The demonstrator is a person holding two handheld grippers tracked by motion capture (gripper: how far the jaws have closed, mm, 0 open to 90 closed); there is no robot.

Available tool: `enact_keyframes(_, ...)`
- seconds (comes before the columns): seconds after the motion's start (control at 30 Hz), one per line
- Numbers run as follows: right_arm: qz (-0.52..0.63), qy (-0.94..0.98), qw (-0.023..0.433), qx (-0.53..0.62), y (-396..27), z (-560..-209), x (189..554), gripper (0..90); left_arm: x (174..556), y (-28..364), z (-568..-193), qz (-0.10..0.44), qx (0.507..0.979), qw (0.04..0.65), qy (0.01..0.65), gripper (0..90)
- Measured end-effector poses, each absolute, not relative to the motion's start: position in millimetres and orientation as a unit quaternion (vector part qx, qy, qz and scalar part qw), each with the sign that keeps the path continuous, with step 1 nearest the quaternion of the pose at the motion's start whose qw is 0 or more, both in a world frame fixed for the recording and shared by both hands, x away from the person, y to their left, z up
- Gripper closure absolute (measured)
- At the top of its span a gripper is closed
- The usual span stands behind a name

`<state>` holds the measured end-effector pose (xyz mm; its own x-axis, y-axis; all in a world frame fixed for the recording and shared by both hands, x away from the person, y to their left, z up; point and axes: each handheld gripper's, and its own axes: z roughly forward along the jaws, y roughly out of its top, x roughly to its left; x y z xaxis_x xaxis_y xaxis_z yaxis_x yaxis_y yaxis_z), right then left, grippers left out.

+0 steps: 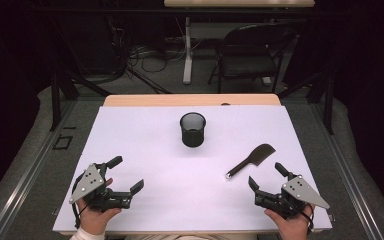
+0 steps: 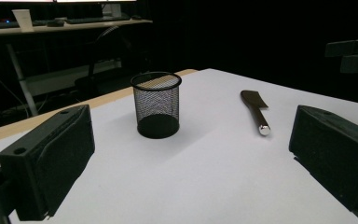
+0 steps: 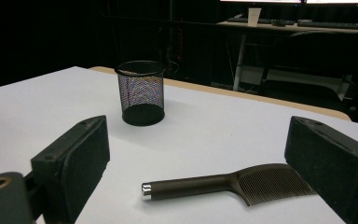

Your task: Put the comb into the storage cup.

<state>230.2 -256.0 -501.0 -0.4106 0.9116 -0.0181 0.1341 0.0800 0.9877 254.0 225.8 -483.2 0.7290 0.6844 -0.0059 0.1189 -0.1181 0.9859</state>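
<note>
Right gripper has its jaws spread wide with nothing in them, just short of the comb. The comb lies flat, right of the mesh cup. Left gripper is also spread wide, holding nothing.

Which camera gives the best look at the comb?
The right gripper view: the comb lies close, with its fine teeth and silver-tipped handle clear. The high view shows it small, a dark shape right of the mesh cup. The left gripper view shows it farther off, foreshortened.
</note>
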Motion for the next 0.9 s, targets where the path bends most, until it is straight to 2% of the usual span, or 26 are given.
enact_keyframes(0.5,0.519,0.655,0.345,0.427,-255.8,-504.7,235.1,8.9,257.7,224.9,-487.0,0.23,0.713,0.596,0.288,0.2)
enact_keyframes(0.57,0.516,0.658,0.34,0.43,-254.7,-505.6,236.3,14.3,258.1,225.5,-487.7,0.229,0.715,0.595,0.288,0.2)
enact_keyframes(0.8,0.512,0.667,0.331,0.429,-252.6,-506.2,237.7,21.1,256.4,226.6,-488.2,0.23,0.714,0.596,0.288,0.2)
enact_keyframes(0.83,0.511,0.668,0.331,0.428,-252.2,-505.9,239.1,25.3,256.5,227.0,-488.2,0.229,0.714,0.596,0.288,0.2)
enact_keyframes(0.9,0.51,0.669,0.33,0.428,-251.9,-505.9,240.5,27.8,256.6,227.0,-488.2,0.229,0.713,0.596,0.289,0.2)
